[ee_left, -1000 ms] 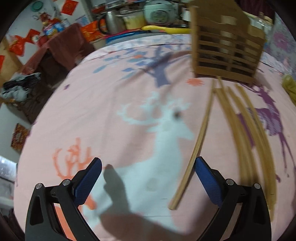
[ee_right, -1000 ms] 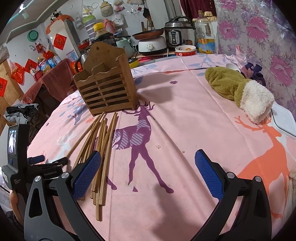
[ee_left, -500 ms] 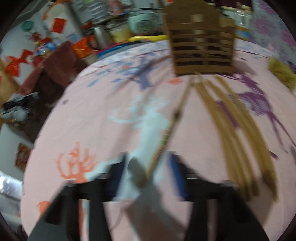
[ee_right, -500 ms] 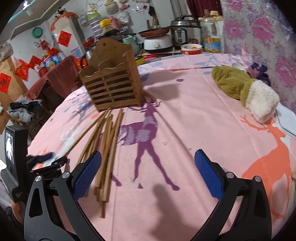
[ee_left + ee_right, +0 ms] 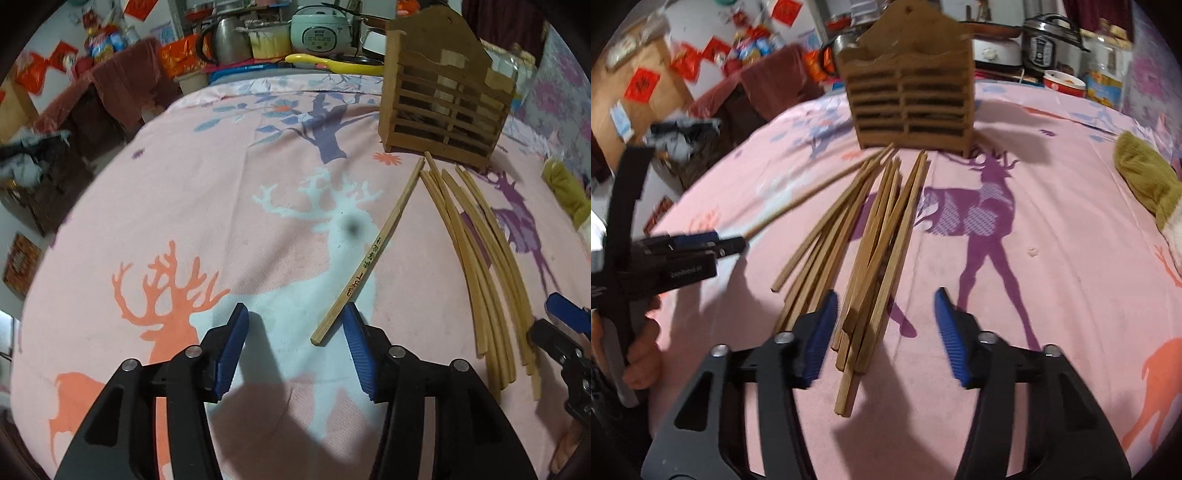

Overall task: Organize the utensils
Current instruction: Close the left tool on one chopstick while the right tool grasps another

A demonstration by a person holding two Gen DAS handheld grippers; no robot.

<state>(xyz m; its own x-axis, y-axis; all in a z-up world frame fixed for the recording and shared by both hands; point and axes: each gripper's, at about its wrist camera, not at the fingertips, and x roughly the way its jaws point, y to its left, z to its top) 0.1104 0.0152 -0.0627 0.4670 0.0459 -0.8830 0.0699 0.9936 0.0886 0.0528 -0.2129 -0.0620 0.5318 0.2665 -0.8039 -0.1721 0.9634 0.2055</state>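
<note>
A single wooden chopstick [image 5: 373,254] lies apart on the pink deer tablecloth; its near end sits just inside the right finger of my open left gripper [image 5: 295,349]. A pile of several chopsticks [image 5: 487,266] lies to its right, in front of the slatted wooden holder [image 5: 443,96]. In the right wrist view the pile [image 5: 864,254] runs from the holder [image 5: 910,99] down between the fingers of my open right gripper [image 5: 884,334], which hovers over its near ends. The left gripper [image 5: 698,243] shows there at left, by the lone chopstick [image 5: 812,195].
A green and white fluffy mitt [image 5: 1145,181] lies at the right of the table. Rice cookers [image 5: 1049,44], a kettle [image 5: 221,40], a bowl [image 5: 1063,81] and bottles stand beyond the table's far edge. A chair with dark red cloth [image 5: 122,88] stands at left.
My left gripper narrowed its opening and came up to the lone chopstick's near end. My right gripper moved left over the chopstick pile, toward the holder.
</note>
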